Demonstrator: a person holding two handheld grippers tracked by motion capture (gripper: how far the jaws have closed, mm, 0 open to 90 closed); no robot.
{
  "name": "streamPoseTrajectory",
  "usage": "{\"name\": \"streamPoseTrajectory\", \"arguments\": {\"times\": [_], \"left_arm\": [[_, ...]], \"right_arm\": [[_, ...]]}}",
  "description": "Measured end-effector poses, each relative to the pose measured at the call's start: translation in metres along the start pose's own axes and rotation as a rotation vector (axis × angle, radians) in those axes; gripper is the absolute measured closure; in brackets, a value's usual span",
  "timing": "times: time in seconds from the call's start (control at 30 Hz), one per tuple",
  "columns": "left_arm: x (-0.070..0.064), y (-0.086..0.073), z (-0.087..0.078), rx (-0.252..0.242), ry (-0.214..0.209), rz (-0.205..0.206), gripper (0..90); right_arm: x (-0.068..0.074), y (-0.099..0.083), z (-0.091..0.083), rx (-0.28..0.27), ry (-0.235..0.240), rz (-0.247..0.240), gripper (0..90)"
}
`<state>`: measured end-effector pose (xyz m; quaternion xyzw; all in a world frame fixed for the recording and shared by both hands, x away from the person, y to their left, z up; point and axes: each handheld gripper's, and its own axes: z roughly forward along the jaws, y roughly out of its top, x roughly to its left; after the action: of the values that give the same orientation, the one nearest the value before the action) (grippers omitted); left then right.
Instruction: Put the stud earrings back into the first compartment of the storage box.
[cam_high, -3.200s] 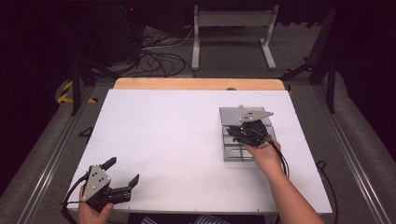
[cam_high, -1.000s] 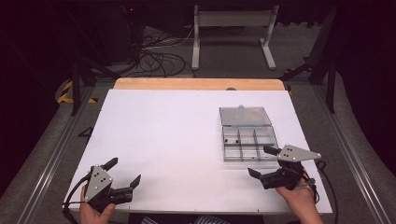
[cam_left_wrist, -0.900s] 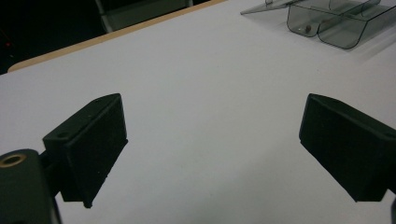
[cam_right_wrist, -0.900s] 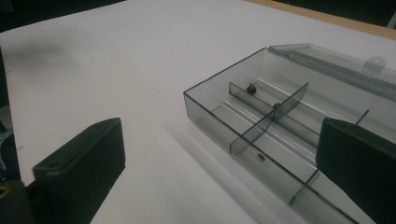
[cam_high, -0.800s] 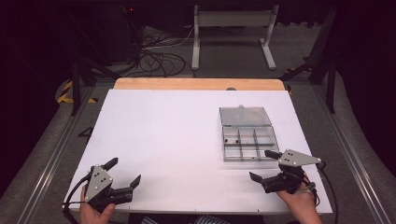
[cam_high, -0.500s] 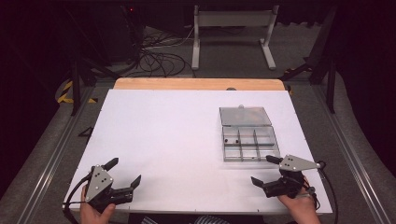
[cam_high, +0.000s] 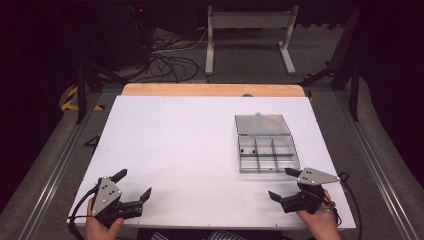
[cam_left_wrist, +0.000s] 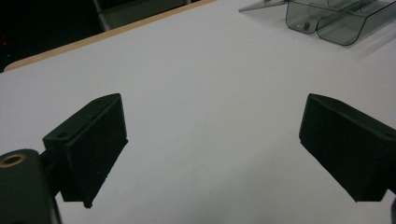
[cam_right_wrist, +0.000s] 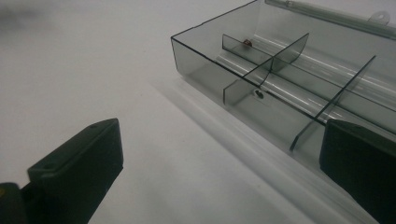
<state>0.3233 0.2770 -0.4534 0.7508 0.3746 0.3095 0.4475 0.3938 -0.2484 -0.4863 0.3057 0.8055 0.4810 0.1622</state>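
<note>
Since the earlier frames, the right gripper (cam_high: 283, 183) is pulling back from the box (cam_high: 267, 153) to the table's (cam_high: 190, 145) near right corner; its jaws are standing wide apart, holding nothing. At the near left corner the left gripper (cam_high: 133, 183) is staying in place, jaws also spread. Near the right edge the clear grey box is lying with its lid (cam_high: 262, 124) open flat, dividers forming compartments. Some small dark pieces (cam_high: 242, 150) are sitting inside.

White table top (cam_high: 200, 150); wooden strip (cam_high: 212, 90) at far edge; cables (cam_high: 170, 62), metal stand (cam_high: 250, 22) on floor beyond.
</note>
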Motion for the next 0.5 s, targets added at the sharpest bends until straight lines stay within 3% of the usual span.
{"name": "streamPoseTrajectory", "arguments": {"times": [0.1, 0.5], "left_arm": [[0.0, -0.0002, 0.0, 0.004, -0.002, 0.025, 8.4], [-0.0004, -0.0005, 0.0002, 0.001, -0.007, 0.022, 8.3]], "right_arm": [[-0.0006, 0.0006, -0.002, -0.008, -0.016, 0.003, 0.4], [0.0, 0.0017, -0.0038, -0.013, -0.037, -0.015, 0.4]]}}
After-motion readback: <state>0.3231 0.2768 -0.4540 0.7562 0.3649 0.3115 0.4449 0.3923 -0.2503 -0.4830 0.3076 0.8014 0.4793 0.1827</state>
